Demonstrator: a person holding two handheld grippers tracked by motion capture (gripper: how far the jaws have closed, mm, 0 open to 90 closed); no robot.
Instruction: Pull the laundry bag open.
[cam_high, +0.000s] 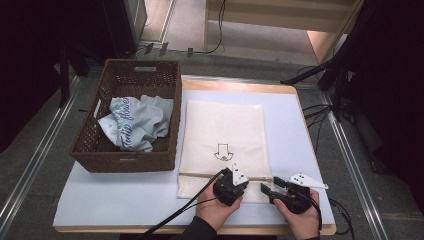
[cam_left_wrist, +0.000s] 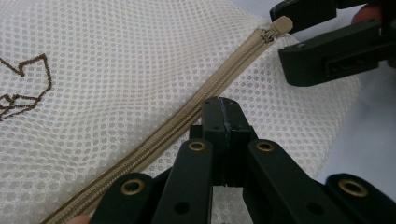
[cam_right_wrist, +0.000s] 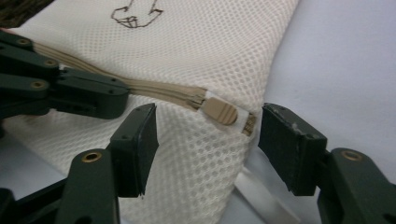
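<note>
Wood-edged table (cam_high: 310, 112) with pale blue top, grey carpet floor (cam_high: 45, 150), metal floor rails (cam_high: 30, 165), dark surroundings.

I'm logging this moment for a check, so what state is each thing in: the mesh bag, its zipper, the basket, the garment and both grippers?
Mesh bag: flat on the table.
Zipper: closed, pull tab at its end.
Basket: upright, holding the garment.
Garment: crumpled.
Left gripper: shut, pressing the bag beside the zipper.
Right gripper: open, jaws either side of the tab.
</note>
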